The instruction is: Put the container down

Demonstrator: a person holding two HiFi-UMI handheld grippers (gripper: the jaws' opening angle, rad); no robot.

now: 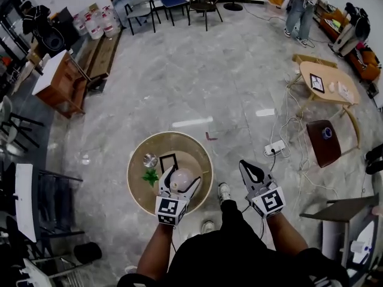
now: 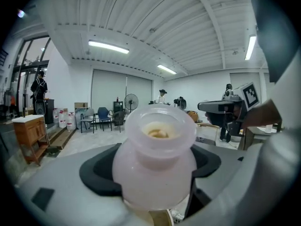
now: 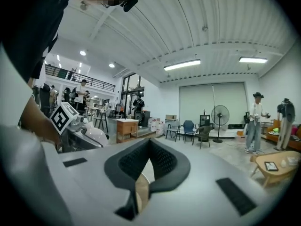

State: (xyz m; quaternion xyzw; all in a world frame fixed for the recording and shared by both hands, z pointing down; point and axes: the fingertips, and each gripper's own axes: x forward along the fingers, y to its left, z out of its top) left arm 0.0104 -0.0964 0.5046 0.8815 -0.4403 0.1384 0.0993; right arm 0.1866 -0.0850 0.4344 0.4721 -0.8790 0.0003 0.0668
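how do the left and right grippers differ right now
The left gripper grips a pale container with its jaws wide apart; the right gripper has its jaws together with nothing between them. The left gripper is over the round table; the right gripper is over the floor beside it. Both carry a cube with square markers.

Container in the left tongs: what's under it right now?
The round wooden table lies below it, with a metal cup and green sprig beside. The spot directly beneath is covered by the container and left tongs.
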